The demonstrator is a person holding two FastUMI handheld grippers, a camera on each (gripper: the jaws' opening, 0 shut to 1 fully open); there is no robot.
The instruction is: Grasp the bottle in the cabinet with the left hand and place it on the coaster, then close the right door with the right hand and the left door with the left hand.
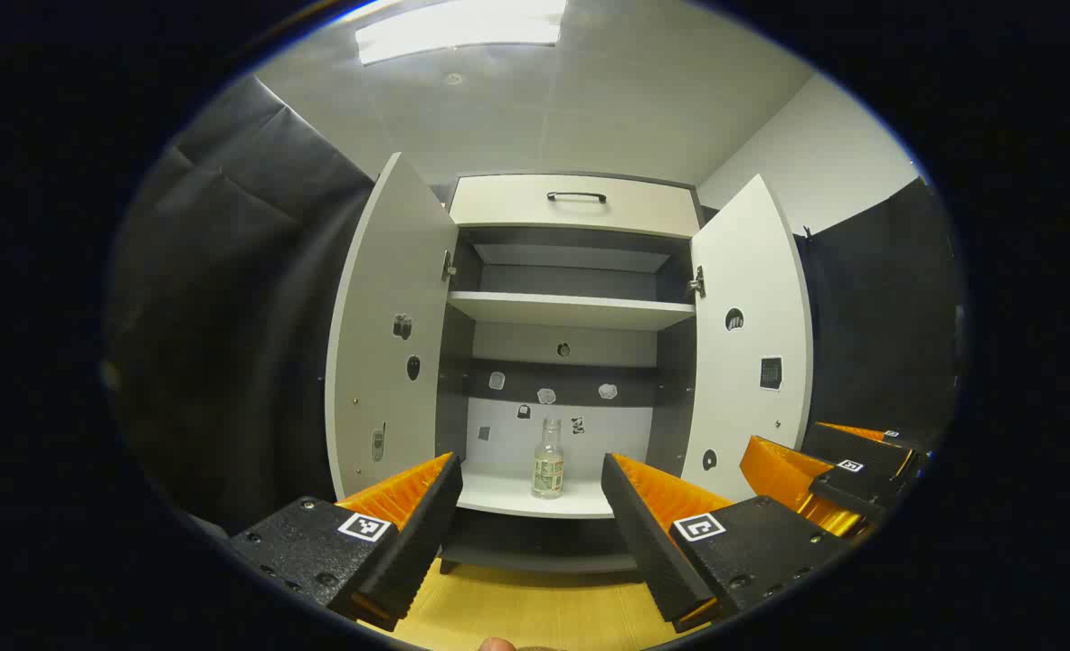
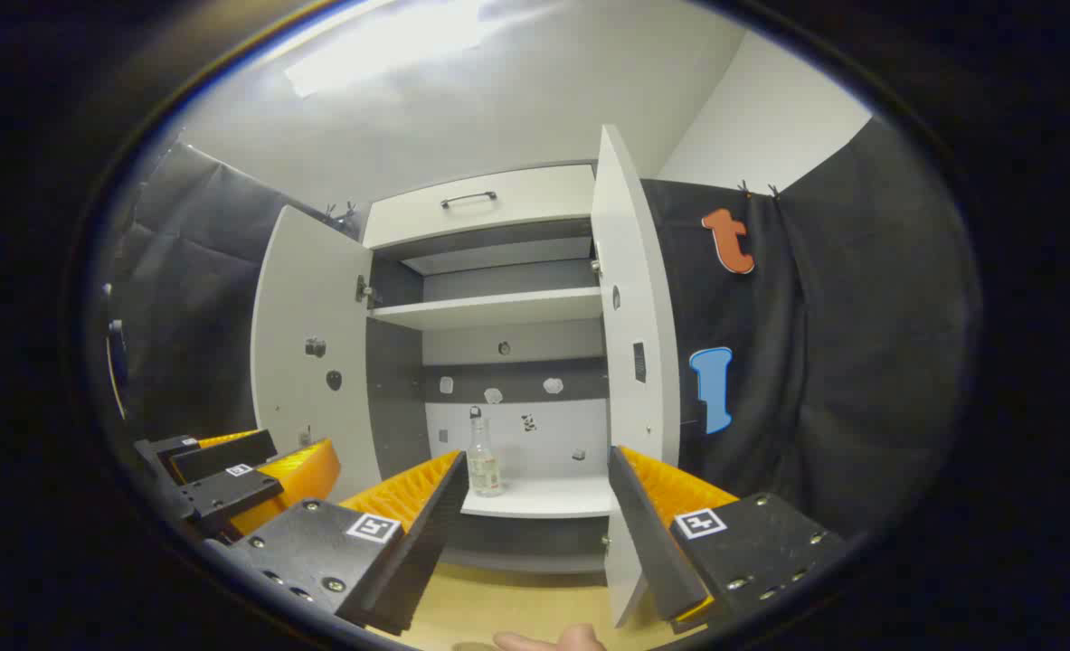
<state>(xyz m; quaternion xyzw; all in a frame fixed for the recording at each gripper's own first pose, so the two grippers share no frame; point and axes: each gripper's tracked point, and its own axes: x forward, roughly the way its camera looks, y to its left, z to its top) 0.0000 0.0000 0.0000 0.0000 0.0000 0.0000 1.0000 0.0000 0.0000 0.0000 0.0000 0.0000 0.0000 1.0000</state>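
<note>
The cabinet stands on a wooden counter with both doors swung wide. The left door and the right door each carry a few small stickers on their inner faces. A drawer front with a dark handle runs across the top, and one shelf divides the interior.

The glass bottle stands upright on the cabinet's bottom board, near its front edge and about midway between the side walls. It is clear with a label around its lower body; whether it is capped is hard to judge at this size.

The left gripper is held in front of the cabinet, apart from the bottle, fingers spread and holding nothing. The right gripper is also held before the opening, fingers spread and empty, its right-hand finger lying close to the right door's edge.
</note>
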